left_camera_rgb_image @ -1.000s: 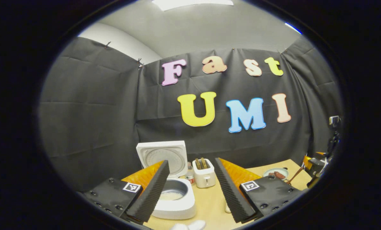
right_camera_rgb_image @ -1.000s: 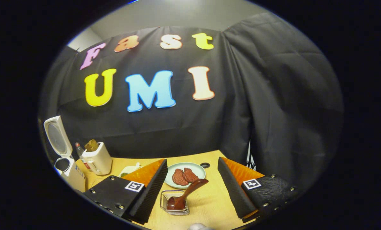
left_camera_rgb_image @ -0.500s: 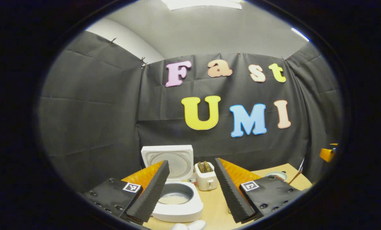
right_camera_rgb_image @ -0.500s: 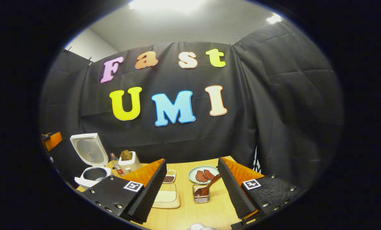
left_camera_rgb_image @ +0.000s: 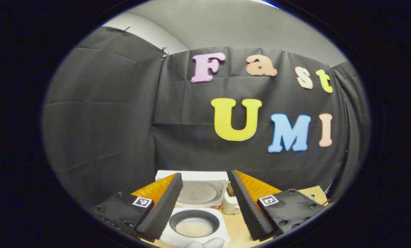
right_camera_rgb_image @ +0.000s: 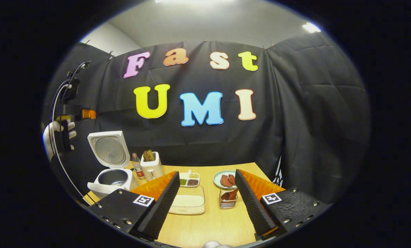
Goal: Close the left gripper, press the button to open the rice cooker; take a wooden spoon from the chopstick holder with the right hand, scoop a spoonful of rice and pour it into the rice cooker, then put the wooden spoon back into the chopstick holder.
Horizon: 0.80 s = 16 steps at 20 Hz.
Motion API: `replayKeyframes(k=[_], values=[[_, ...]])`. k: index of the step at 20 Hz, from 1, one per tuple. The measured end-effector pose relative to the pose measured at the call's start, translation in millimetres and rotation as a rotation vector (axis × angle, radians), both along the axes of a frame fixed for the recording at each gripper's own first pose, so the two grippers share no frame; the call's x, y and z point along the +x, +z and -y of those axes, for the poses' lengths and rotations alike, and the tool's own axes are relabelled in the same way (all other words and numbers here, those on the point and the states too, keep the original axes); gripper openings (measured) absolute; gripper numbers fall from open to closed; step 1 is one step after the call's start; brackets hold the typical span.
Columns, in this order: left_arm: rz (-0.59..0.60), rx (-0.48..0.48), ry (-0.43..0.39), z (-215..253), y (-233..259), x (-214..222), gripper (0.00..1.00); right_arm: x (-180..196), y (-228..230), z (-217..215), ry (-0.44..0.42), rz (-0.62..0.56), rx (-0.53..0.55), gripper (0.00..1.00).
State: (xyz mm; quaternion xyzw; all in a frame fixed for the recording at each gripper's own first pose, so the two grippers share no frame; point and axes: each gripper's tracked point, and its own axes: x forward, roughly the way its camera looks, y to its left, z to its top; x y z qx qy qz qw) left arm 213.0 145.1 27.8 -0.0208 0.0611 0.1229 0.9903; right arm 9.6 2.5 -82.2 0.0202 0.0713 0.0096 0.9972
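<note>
A: How does the right tool (right_camera_rgb_image: 207,206) stand?

B: Its fingers are spread wide and grip nothing. It hangs over the near edge of the table (right_camera_rgb_image: 212,224).

A: What lies beyond it?

B: First a shallow tray of rice (right_camera_rgb_image: 187,204), with the wire chopstick holder (right_camera_rgb_image: 227,200) beside it toward the right edge; the wooden spoon (right_camera_rgb_image: 230,195) sits inside that holder. Farther back are a small dish of beans (right_camera_rgb_image: 190,179) and a plate of meat (right_camera_rgb_image: 225,179). A toaster (right_camera_rgb_image: 151,166) and a bottle (right_camera_rgb_image: 137,166) stand along the far edge.

A: And the rice cooker (right_camera_rgb_image: 111,172)?

B: At the far left corner, lid upright, pot uncovered.

A: The left tool (left_camera_rgb_image: 203,203)?

B: Also spread and empty, hanging just above the cooker, whose pot holds white rice at the bottom. In the right gripper view a gloved hand (right_camera_rgb_image: 56,135) holds that tool high by the left edge.
</note>
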Motion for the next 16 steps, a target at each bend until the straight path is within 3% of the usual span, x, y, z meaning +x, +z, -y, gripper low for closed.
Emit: replayKeyframes(k=[3,9,16], values=[[-0.024,0.041,0.024,-21,4,42,0.94,3,0,3,-0.023,-0.013,0.011,0.98],[-0.128,0.030,0.033,-41,-28,118,0.96,13,-10,-3,-0.030,-0.045,0.009,0.98],[-0.274,-0.017,0.051,-68,-85,166,0.97,18,-24,-11,-0.019,-0.090,-0.011,0.98]])
